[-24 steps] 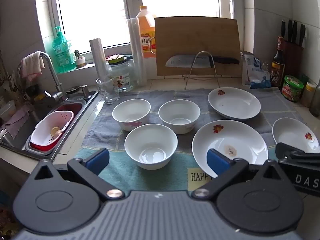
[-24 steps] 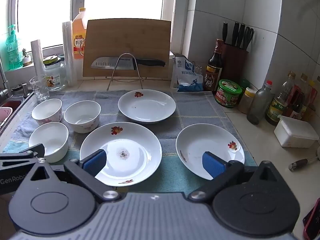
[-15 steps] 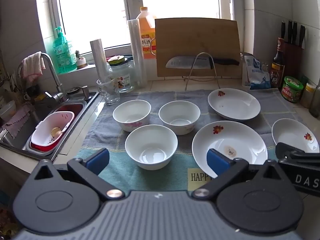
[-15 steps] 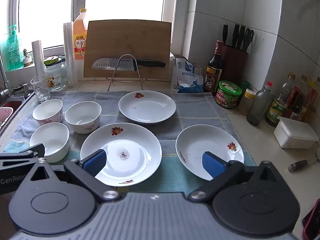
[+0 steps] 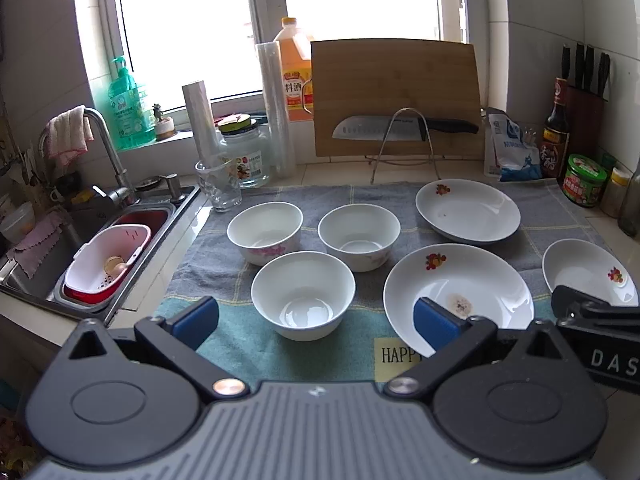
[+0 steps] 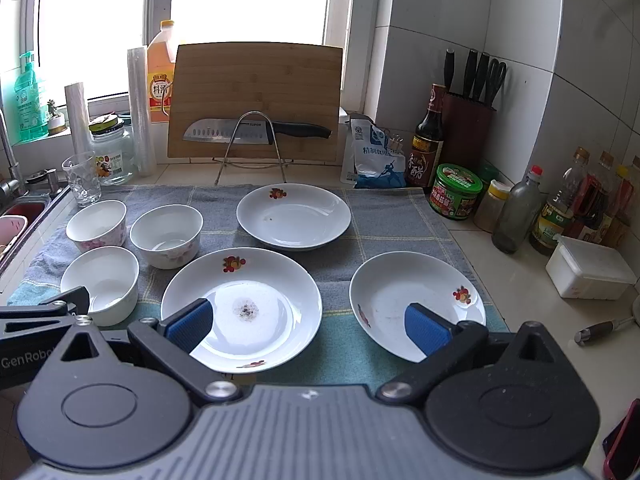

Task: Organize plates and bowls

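Note:
Three white bowls stand on a grey-green towel [image 5: 240,344]: a near bowl [image 5: 303,294], a back-left bowl [image 5: 265,227] and a back-right bowl [image 5: 359,237]. Three white flowered plates lie to their right: a large near plate [image 6: 241,307], a far plate [image 6: 293,215] and a smaller right plate [image 6: 416,304]. My left gripper [image 5: 316,322] hovers open in front of the near bowl, holding nothing. Over the gap between the large near plate and the right plate, my right gripper [image 6: 307,322] is open too and holds nothing. Each gripper's edge shows in the other's view.
A sink [image 5: 80,248] with a red-and-white colander lies left. A glass [image 5: 218,186], a jar, film rolls, an oil jug, a cutting board [image 5: 396,96] with a knife on a wire rack line the back. Sauce bottles, jars and a white box [image 6: 590,268] crowd the right counter.
Both views have shifted only slightly; the dishes sit a touch lower in the frame. No dish has moved and both grippers stay open.

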{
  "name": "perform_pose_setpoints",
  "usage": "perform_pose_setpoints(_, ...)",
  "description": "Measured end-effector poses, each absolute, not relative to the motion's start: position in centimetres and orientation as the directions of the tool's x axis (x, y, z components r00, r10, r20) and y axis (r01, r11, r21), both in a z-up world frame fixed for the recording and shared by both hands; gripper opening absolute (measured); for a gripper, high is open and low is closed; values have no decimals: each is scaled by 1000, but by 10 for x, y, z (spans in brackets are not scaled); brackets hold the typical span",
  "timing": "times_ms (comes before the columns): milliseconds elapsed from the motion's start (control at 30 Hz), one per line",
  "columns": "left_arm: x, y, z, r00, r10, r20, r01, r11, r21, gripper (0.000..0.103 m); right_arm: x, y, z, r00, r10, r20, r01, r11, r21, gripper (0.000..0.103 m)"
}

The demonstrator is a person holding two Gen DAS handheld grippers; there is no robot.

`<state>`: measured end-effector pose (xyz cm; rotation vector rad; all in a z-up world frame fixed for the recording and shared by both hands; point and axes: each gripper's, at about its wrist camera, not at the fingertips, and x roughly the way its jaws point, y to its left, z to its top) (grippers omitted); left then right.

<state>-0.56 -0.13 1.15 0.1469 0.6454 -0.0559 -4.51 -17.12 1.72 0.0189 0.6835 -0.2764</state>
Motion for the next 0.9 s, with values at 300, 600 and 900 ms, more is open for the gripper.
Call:
perform_pose_setpoints(300, -6, -1, 10, 800, -4, -600, 94, 989, 118, 103, -45, -173, 25, 744, -246, -621, 256, 964, -74, 103)
perform_pose_setpoints(600, -7, -1, 12, 806, 4, -593, 83, 989, 118, 103, -47, -171, 21, 752, -245, -613, 249, 965, -80, 103)
perform_pose_setpoints(900, -8, -2, 11, 808, 5, -590, 82, 989, 120, 103, -46, -171, 22, 752, -246, -611, 250, 965, -82, 103)
